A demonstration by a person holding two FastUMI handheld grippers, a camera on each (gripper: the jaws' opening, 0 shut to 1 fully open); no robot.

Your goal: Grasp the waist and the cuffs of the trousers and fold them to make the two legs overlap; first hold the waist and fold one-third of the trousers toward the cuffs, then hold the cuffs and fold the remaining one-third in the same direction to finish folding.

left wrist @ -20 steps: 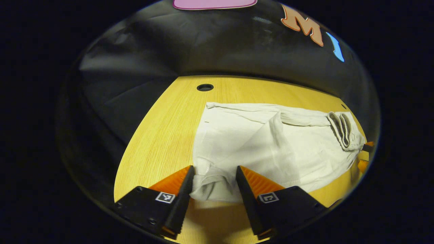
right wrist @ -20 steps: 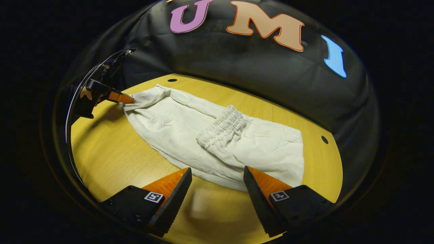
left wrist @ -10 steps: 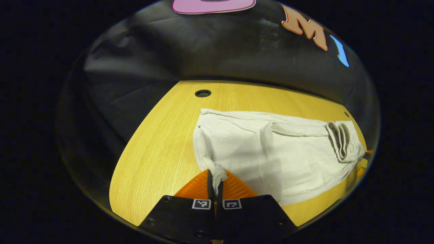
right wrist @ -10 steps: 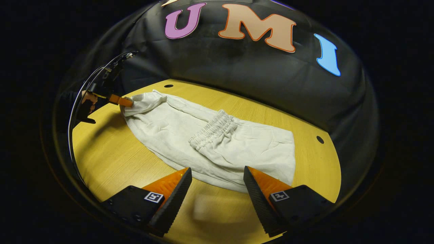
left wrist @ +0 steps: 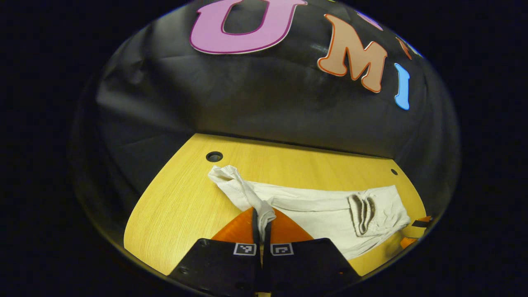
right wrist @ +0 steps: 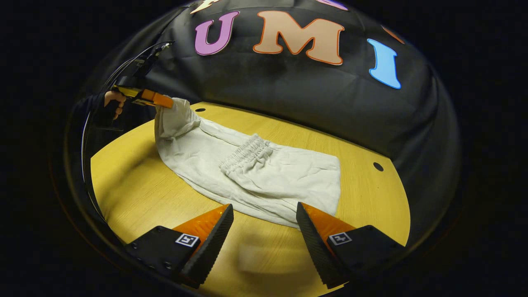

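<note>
In the right gripper view, at the far left, a hand (right wrist: pixel 110 99) is seen holding the left gripper (right wrist: pixel 167 102), whose fingers are clenched on the cuff end of the cream trousers (right wrist: pixel 255 173). That end is lifted clear of the wooden table (right wrist: pixel 136 181), while the rest of the garment lies flat across the tabletop. The elastic waistband (right wrist: pixel 245 153) is folded over onto the legs near the middle of the cloth. The right gripper (right wrist: pixel 264 225) is held over the near table edge with its fingers spread apart and nothing between them, just short of the trousers' near hem. In the left gripper view, cloth is pinched between the closed fingers, and a round hole (left wrist: pixel 214 156) is visible in the tabletop.
</note>
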